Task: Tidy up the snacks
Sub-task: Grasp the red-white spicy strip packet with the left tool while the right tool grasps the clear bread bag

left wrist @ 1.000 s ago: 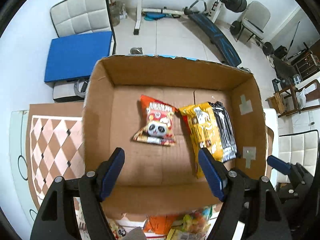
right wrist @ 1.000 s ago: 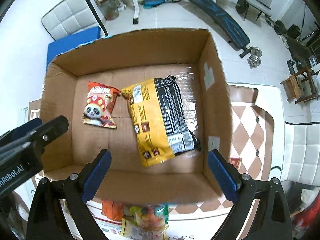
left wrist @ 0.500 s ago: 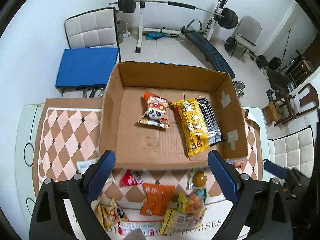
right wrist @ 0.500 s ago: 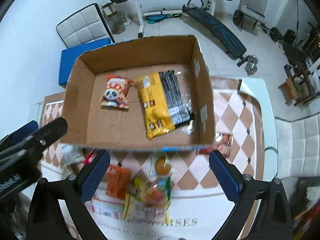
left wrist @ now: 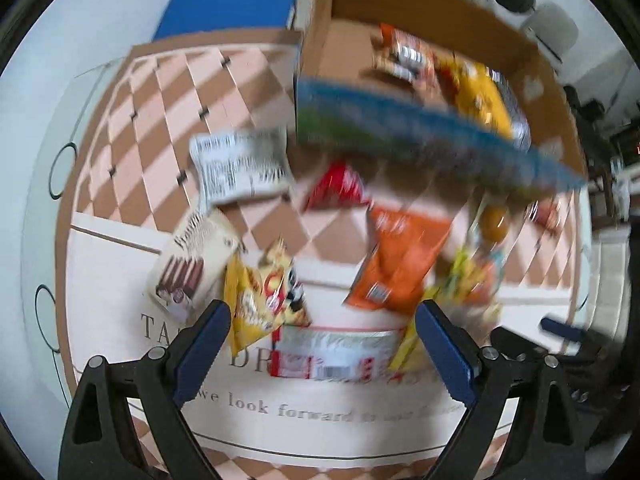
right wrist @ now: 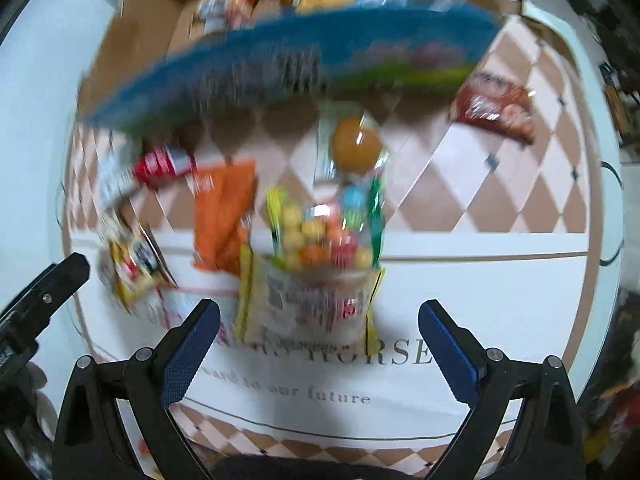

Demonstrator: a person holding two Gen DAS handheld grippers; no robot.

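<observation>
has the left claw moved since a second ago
Yes. The left claw has pulled back from over the cardboard box and dropped toward the loose snack packets on the table in front of it, open and empty.

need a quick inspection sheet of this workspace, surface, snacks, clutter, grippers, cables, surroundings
surface: checkered mat with a white lettered panel, on a white table.
job's things: cardboard box at the far side, already holding a panda snack bag and a yellow packet. Loose on the mat: orange packet, colourful candy bag, white label-side packet, chocolate biscuit pack, yellow chip bag, red packet.
clutter: nothing seen beyond the snacks.
grippers: left gripper open, empty; right gripper open, empty, both above the loose pile.
cables: nothing seen.
surroundings: blue pad beyond the mat; views motion-blurred.
</observation>
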